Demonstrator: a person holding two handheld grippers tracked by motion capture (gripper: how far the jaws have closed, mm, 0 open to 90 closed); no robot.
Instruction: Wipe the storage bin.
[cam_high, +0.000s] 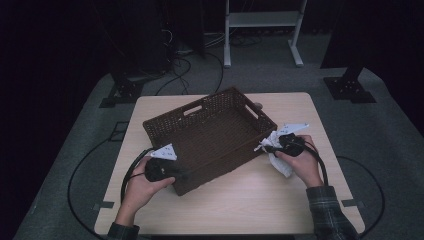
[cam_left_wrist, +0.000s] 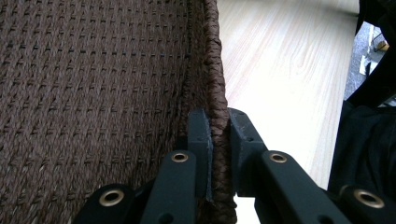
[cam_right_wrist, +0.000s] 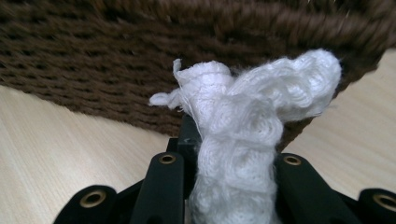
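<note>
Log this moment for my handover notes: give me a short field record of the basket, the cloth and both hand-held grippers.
basket: brown woven basket, set at an angle on the table, inside looks empty
left hand-held gripper: jaws clamped on the basket's rim near its front left corner
right hand-held gripper: jaws shut on a bunched white cloth
cloth position: outside the basket, beside its right wall, near rim height, not yet inside
table: light wood

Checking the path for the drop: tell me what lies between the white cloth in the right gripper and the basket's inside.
Just the basket's woven side wall. In the right gripper view the white cloth, clamped in the right gripper, sits directly before it.
</note>
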